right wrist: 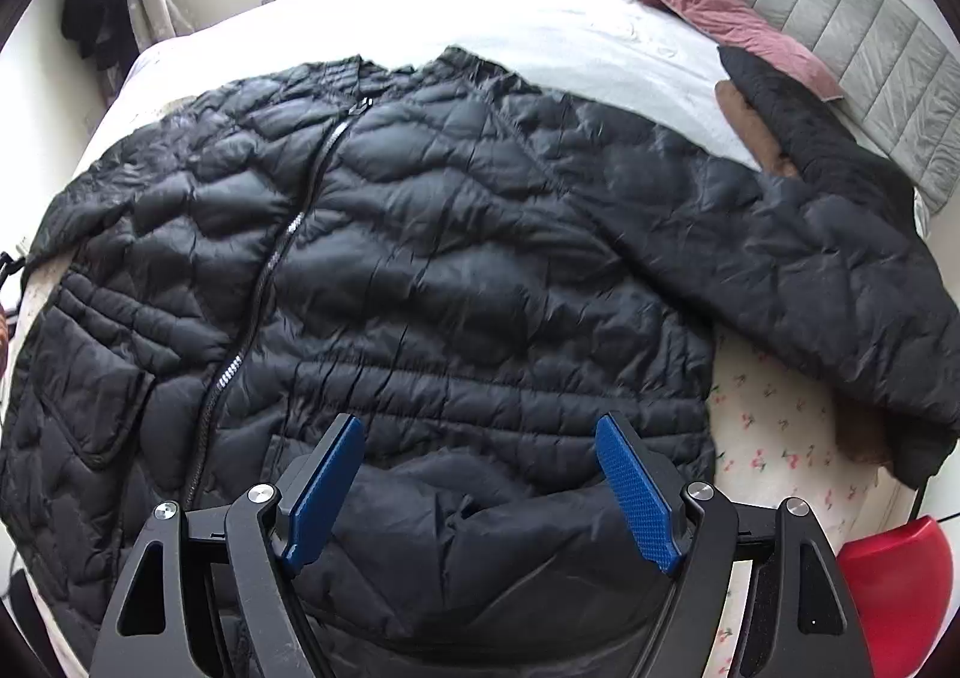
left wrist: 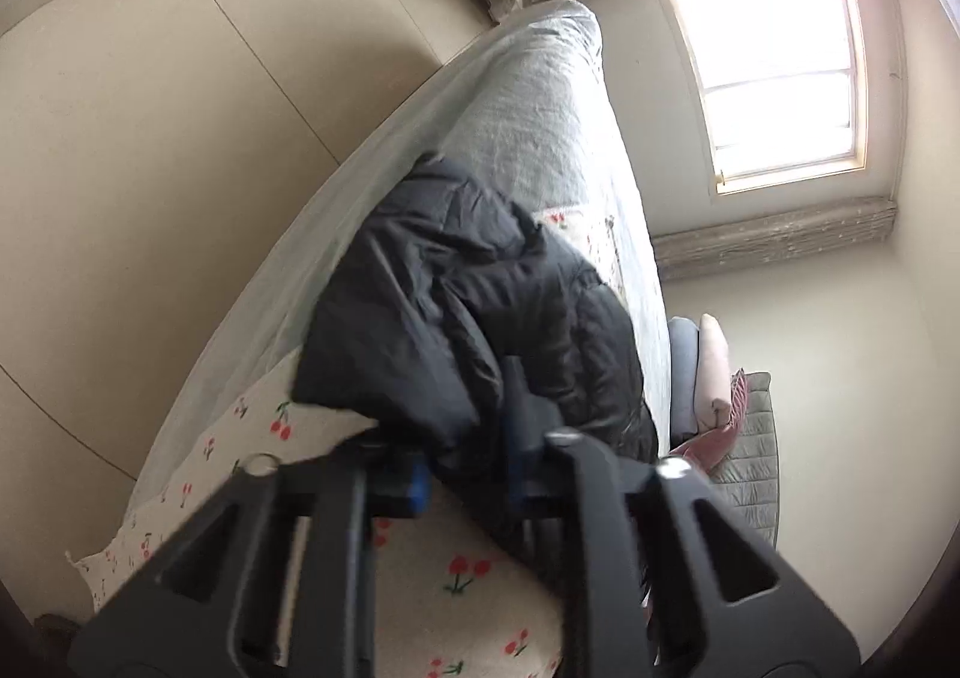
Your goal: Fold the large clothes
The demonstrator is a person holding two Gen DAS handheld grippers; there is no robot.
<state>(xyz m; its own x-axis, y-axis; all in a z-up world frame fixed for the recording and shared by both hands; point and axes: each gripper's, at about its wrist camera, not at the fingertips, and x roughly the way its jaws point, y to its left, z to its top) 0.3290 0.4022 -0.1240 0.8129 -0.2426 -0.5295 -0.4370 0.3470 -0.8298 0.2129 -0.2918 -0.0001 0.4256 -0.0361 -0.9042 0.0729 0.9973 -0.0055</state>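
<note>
black quilted puffer jacket (right wrist: 420, 270) spread front-up on cherry-print bedsheet (right wrist: 774, 438); left gripper (left wrist: 462, 474) pinching lifted jacket fabric, right gripper (right wrist: 480, 492) splayed over hem; best folded with sleeve carried squarely across front.

Black quilted jacket (right wrist: 456, 258); cream sheet (right wrist: 780, 438) with red cherries; pink cushion (right wrist: 708, 0); grey headboard (right wrist: 840, 6).

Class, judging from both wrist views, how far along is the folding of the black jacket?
Done: the black quilted puffer jacket lies spread, zipped, on the bed. In hand: the left gripper is shut on its fabric; the right gripper hovers open at the hem. Left: no fold shows; the sleeve remains outstretched.
</note>
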